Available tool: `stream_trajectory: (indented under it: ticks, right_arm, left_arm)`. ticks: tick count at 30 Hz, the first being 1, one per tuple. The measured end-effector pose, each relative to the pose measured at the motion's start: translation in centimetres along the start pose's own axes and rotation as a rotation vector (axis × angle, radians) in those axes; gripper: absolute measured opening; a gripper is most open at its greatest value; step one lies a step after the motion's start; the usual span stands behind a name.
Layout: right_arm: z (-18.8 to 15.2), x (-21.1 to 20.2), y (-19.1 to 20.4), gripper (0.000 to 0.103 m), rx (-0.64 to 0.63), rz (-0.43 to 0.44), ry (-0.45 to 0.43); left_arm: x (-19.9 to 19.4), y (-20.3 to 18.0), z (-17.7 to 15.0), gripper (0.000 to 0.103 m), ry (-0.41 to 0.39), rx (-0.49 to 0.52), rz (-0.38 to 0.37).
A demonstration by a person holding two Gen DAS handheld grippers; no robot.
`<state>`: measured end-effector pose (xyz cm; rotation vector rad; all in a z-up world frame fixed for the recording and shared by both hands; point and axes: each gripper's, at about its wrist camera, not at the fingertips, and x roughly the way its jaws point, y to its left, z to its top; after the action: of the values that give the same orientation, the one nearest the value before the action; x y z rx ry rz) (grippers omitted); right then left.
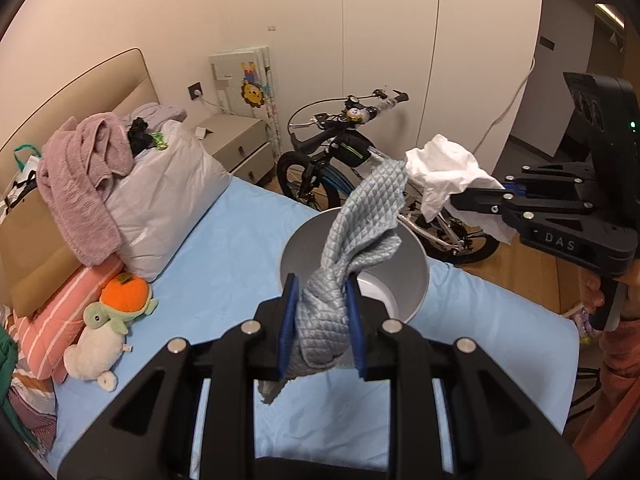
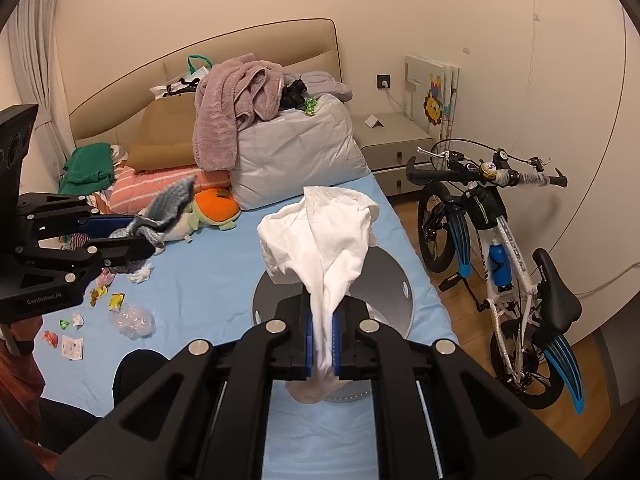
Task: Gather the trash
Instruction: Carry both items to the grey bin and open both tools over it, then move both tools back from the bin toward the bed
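The left gripper (image 1: 322,320) squeezes a gray cloth (image 1: 352,236). The cloth sticks up, and the bin (image 1: 416,276) sits just past it on the bed (image 1: 224,264), open side toward the gripper. The right gripper (image 2: 322,340) is shut on a white tissue (image 2: 320,232), with the bin right behind and below it. Both hang close to the bin. More trash (image 2: 132,320) lies farther off on the bed, nearer the left gripper.
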<state>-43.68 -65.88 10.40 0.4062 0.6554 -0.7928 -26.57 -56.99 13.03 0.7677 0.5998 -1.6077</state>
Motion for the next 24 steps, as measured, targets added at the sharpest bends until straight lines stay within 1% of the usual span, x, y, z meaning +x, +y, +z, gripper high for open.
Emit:
stream_trajectory:
  ticks: [5, 7, 8, 9, 10, 11, 12, 17, 24]
  right_arm:
    - [1.2, 1.5, -1.3, 0.006, 0.002, 0.015, 0.019]
    - [1.5, 2.1, -1.5, 0.009, 0.003, 0.022, 0.035]
    - [1.7, 2.5, -1.7, 0.019, 0.008, 0.028, 0.046]
    - [1.9, 2.9, -1.9, 0.047, 0.016, 0.025, 0.049]
    - [2.0, 3.0, -1.9, 0.063, 0.019, 0.018, 0.041]
    - [2.1, 3.1, -1.8, 0.076, 0.011, 0.011, 0.033]
    - [2.2, 3.5, -1.7, 0.076, -0.001, 0.007, 0.037]
    - [2.7, 4.9, -1.7, 0.076, 0.001, 0.022, 0.047]
    - [2.6, 6.9, -0.3, 0.076, -0.027, 0.021, 0.088]
  left_arm:
    - [3.3, -0.7, 2.4, 0.028, 0.026, -0.001, -0.031]
    - [4.1, -0.4, 3.0, 0.033, 0.038, -0.015, -0.045]
    - [4.4, -0.2, 3.3, 0.037, 0.039, -0.02, -0.049]
    - [4.5, -0.1, 3.5, 0.045, 0.04, -0.024, -0.051]
    - [4.8, 0.1, 3.6, 0.052, 0.04, -0.029, -0.048]
    - [5.1, 0.4, 3.7, 0.068, 0.037, -0.035, -0.046]
    - [5.3, 0.5, 3.7, 0.074, 0.03, -0.04, -0.049]
    - [6.4, 1.9, 3.4, 0.074, 0.045, -0.062, -0.06]
    - [6.7, 4.4, 1.7, 0.074, 0.054, -0.094, -0.038]
